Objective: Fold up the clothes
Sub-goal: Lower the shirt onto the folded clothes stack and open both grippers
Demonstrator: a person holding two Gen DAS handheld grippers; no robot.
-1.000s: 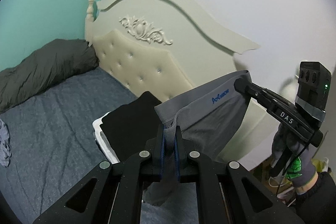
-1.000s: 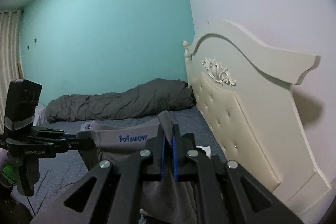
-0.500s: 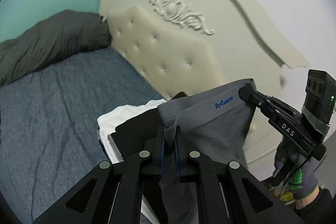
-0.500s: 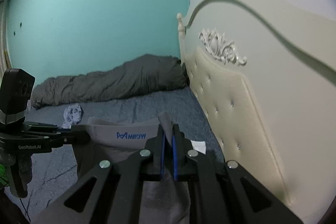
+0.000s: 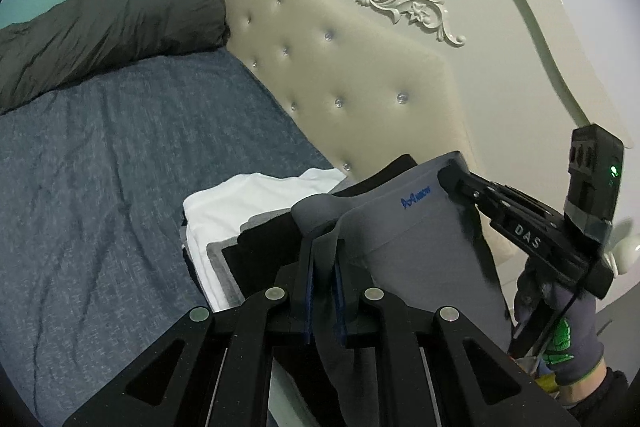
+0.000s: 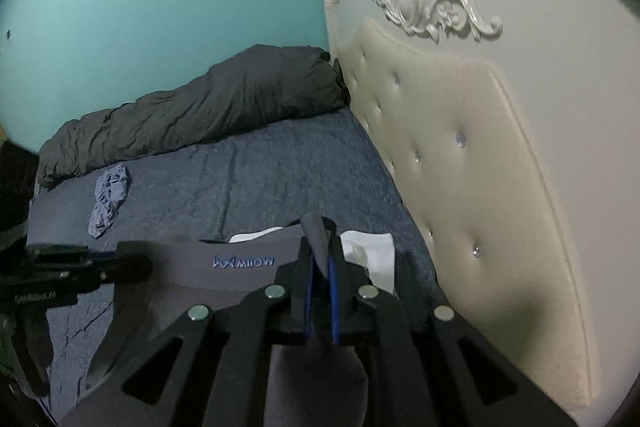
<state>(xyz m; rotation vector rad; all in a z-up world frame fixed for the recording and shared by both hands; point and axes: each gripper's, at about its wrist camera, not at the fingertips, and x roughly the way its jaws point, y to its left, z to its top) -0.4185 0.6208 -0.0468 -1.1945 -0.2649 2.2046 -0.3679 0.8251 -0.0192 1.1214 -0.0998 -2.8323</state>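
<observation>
While the left claw (image 5: 322, 287) is easing its jaws apart, a fold of the grey boxer briefs (image 5: 420, 243) still sits between its blue pads. The right claw (image 6: 320, 291) is clenched on the other end of the waistband. The briefs hang stretched between them, just over a stack of folded clothes (image 5: 224, 219) on the bed (image 5: 100, 187), near the tufted headboard (image 5: 360, 87).

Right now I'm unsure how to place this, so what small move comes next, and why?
Probably lower the grey underwear a little onto the folded stack. Both claws, left and right, pinch its waistband above the pile, and the left claw's jaws are opening on the cloth between them.
</observation>
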